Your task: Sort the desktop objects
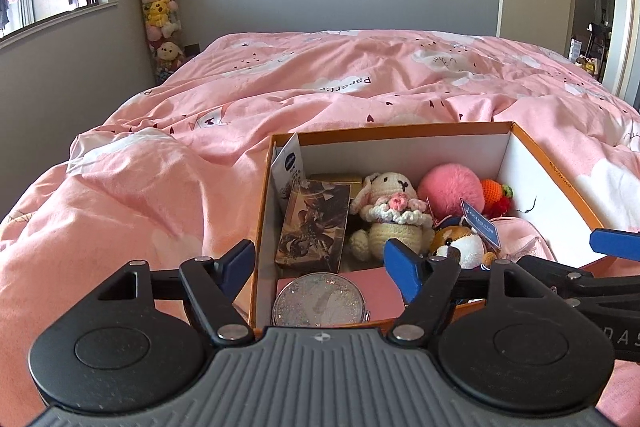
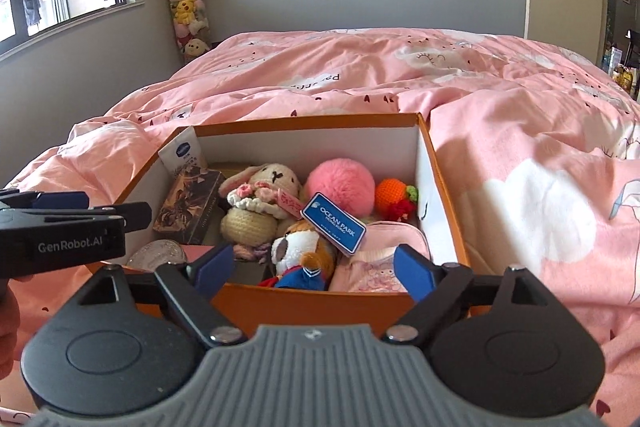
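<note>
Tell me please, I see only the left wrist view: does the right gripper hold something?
Observer: No. The right gripper is open, with nothing between its jaws.
Operator: What is written on the blue tag near the dog plush?
Observer: The blue tag reads OCEAN PARK.
Operator: My own finger covers the lower part of the dog. What is there?
Observer: The dog plush wears a blue outfit with red trim.

- The left gripper (image 1: 320,261) had a ribbed grey body, two black round discs, black link arms with silver rivets and blue pads.
- The right gripper (image 2: 314,269) looked the same.
- White "GenRobot.AI" lettering marked the left one's side.
</note>
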`<state>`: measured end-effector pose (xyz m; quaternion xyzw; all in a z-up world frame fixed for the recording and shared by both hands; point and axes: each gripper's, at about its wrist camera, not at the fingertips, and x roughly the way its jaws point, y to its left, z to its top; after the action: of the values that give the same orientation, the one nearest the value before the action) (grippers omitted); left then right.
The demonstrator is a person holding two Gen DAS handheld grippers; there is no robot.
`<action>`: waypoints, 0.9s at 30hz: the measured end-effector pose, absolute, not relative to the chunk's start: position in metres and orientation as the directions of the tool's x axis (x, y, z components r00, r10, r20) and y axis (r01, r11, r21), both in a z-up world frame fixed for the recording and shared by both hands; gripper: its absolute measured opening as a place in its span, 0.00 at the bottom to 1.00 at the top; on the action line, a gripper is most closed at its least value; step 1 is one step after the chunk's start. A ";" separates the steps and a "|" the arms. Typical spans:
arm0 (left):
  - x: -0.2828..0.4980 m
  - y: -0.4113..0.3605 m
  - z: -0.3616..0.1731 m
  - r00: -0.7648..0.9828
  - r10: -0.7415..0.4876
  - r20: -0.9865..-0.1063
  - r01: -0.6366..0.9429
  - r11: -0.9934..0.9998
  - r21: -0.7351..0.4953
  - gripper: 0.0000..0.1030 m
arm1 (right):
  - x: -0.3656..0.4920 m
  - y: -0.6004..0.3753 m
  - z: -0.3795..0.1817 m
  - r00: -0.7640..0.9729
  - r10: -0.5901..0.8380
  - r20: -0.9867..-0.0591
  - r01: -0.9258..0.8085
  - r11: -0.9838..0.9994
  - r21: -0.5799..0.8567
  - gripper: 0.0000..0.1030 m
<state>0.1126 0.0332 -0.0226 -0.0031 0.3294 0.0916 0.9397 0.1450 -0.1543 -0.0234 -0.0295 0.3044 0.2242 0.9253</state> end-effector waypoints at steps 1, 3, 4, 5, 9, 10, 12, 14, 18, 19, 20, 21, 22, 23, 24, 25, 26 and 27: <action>0.112 0.033 -0.026 0.763 0.161 -0.627 -0.172 0.984 0.044 0.84 | 0.144 -0.155 -0.025 0.720 0.392 -0.573 -0.431 0.900 0.074 0.88; 0.112 0.032 -0.030 0.754 0.139 -0.643 -0.161 0.987 0.025 0.84 | 0.142 -0.157 -0.027 0.728 0.385 -0.568 -0.426 0.902 0.066 0.89; 0.111 0.031 -0.032 0.751 0.134 -0.646 -0.159 0.987 0.020 0.84 | 0.141 -0.157 -0.028 0.732 0.382 -0.564 -0.422 0.904 0.064 0.90; 0.110 0.030 -0.033 0.751 0.136 -0.646 -0.163 0.986 0.018 0.84 | 0.140 -0.158 -0.028 0.737 0.378 -0.560 -0.418 0.906 0.063 0.90; 0.109 0.028 -0.038 0.751 0.144 -0.644 -0.179 0.984 0.011 0.84 | 0.139 -0.157 -0.032 0.746 0.376 -0.549 -0.423 0.905 0.046 0.92; 0.110 0.028 -0.039 0.747 0.143 -0.649 -0.179 0.984 0.011 0.85 | 0.137 -0.155 -0.033 0.749 0.375 -0.546 -0.426 0.904 0.035 0.92; 0.110 0.027 -0.042 0.744 0.148 -0.652 -0.184 0.983 0.014 0.85 | 0.135 -0.153 -0.035 0.752 0.377 -0.541 -0.435 0.900 0.022 0.92; 0.110 0.027 -0.044 0.748 0.153 -0.645 -0.190 0.982 0.013 0.85 | 0.133 -0.151 -0.036 0.755 0.374 -0.539 -0.441 0.897 0.006 0.92; 0.111 0.027 -0.049 0.749 0.165 -0.642 -0.206 0.979 0.011 0.86 | 0.134 -0.150 -0.039 0.758 0.377 -0.532 -0.438 0.899 0.012 0.95; 0.111 0.028 -0.050 0.749 0.162 -0.643 -0.209 0.978 0.003 0.86 | 0.134 -0.151 -0.040 0.757 0.378 -0.533 -0.438 0.899 0.017 0.96; 0.111 0.029 -0.051 0.747 0.157 -0.645 -0.210 0.978 -0.005 0.86 | 0.135 -0.151 -0.041 0.755 0.380 -0.534 -0.437 0.899 0.021 0.97; 0.112 0.030 -0.053 0.746 0.155 -0.648 -0.210 0.978 -0.007 0.86 | 0.135 -0.152 -0.041 0.754 0.381 -0.535 -0.437 0.899 0.025 0.98; 0.112 0.030 -0.054 0.746 0.157 -0.648 -0.210 0.978 -0.004 0.86 | 0.135 -0.152 -0.042 0.754 0.383 -0.534 -0.438 0.899 0.026 0.98; 0.112 0.030 -0.056 0.746 0.162 -0.647 -0.210 0.978 0.002 0.87 | 0.135 -0.152 -0.043 0.754 0.384 -0.533 -0.438 0.898 0.028 0.98; 0.113 0.030 -0.057 0.744 0.166 -0.648 -0.213 0.977 0.005 0.87 | 0.135 -0.152 -0.044 0.753 0.386 -0.532 -0.439 0.898 0.030 0.98; 0.114 0.031 -0.058 0.741 0.167 -0.651 -0.216 0.976 0.005 0.87 | 0.135 -0.152 -0.044 0.752 0.387 -0.534 -0.439 0.898 0.032 0.98; 0.114 0.031 -0.059 0.739 0.169 -0.653 -0.218 0.976 0.005 0.87 | 0.136 -0.152 -0.044 0.750 0.388 -0.536 -0.440 0.898 0.033 0.98; 0.114 0.030 -0.059 0.738 0.171 -0.652 -0.218 0.976 0.009 0.87 | 0.138 -0.152 -0.045 0.749 0.388 -0.537 -0.440 0.897 0.034 0.98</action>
<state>0.1144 0.0303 -0.0589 -0.0342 0.3462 0.1045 0.9317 0.1375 -0.1521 -0.0450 -0.0474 0.2762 0.2218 0.9339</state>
